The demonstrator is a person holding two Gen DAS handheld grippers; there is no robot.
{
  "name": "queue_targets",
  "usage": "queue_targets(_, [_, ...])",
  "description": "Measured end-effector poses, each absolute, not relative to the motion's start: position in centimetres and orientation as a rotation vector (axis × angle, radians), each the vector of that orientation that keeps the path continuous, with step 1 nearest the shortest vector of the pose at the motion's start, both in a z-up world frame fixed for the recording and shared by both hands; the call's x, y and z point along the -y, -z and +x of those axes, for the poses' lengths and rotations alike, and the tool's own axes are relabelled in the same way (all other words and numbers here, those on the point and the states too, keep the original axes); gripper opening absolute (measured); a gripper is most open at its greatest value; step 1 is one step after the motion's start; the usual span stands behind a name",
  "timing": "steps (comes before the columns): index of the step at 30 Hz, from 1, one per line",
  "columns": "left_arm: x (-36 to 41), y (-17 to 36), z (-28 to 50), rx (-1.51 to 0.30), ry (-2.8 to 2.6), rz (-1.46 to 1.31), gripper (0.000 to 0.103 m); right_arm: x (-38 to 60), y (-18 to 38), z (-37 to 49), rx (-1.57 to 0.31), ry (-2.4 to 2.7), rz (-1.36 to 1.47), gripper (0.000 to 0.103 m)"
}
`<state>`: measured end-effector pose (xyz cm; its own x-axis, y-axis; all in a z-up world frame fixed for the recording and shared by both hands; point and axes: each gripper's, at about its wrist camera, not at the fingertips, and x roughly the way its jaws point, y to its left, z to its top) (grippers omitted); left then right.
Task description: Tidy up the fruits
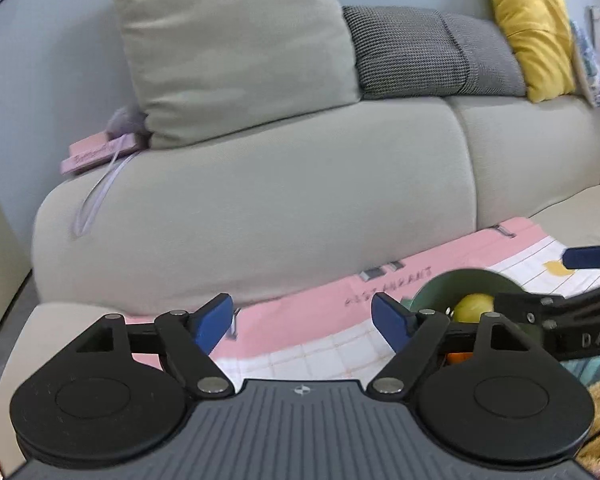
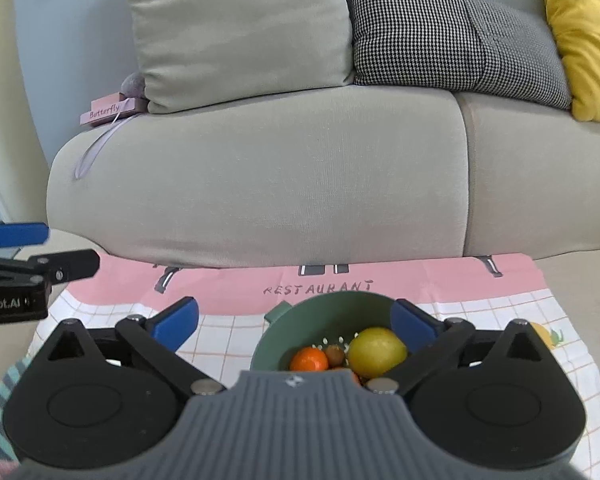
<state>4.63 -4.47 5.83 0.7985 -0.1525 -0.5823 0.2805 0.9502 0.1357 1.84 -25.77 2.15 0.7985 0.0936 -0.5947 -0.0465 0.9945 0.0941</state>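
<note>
Fruit sits in one green colander [image 2: 300, 332] on a pink checked cloth [image 2: 236, 292] spread over the sofa seat [image 2: 580, 280]: one yellow-green lemon [image 2: 376, 352], one orange tangerine [image 2: 309, 360], one small brown kiwi [image 2: 335, 354], a further orange piece mostly hidden. Left gripper [image 1: 302, 322] fingers wide apart, nothing between. Right gripper [image 2: 296, 324] fingers wide apart above the colander, empty. Four cushions on the backrest: one beige [image 2: 236, 20], two houndstooth, one yellow [image 2: 580, 32].
</note>
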Motion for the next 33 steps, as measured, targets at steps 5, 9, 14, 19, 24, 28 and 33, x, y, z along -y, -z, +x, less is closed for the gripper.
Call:
queue_targets(5, [4.1, -4.2, 3.7, -0.699, 0.233, 0.204, 0.092, 24.7, -0.3, -0.5, -0.688, -0.059, 0.046, 0.099])
queue_targets(9, [3.9, -2.5, 2.6, -0.770, 0.229, 0.208, 0.092, 24.2, 1.2, -1.8, -0.715, -0.027, 0.006, 0.099])
queue_targets(14, [3.1, -1.0, 1.8, -0.821, 0.182, 0.170, 0.093, 23.9, 2.2, -2.5, -0.729, -0.007, 0.004, 0.099])
queue_targets(19, [2.5, 0.3, 1.3, -0.857, 0.142, 0.133, 0.093, 23.5, 3.0, -2.8, -0.755, -0.013, -0.004, 0.099])
queue_targets(24, [2.4, 1.0, 1.0, -0.882, 0.132, 0.122, 0.093, 23.2, 3.6, -2.8, -0.784, -0.027, -0.006, 0.099])
queue_targets(28, [2.7, 1.3, 0.9, -0.893, 0.134, 0.134, 0.093, 23.0, 4.0, -2.7, -0.800, -0.036, -0.007, 0.099])
queue_targets(33, [3.0, 1.4, 0.9, -0.896, 0.136, 0.146, 0.093, 23.1, 4.0, -3.0, -0.800, -0.037, -0.001, 0.099])
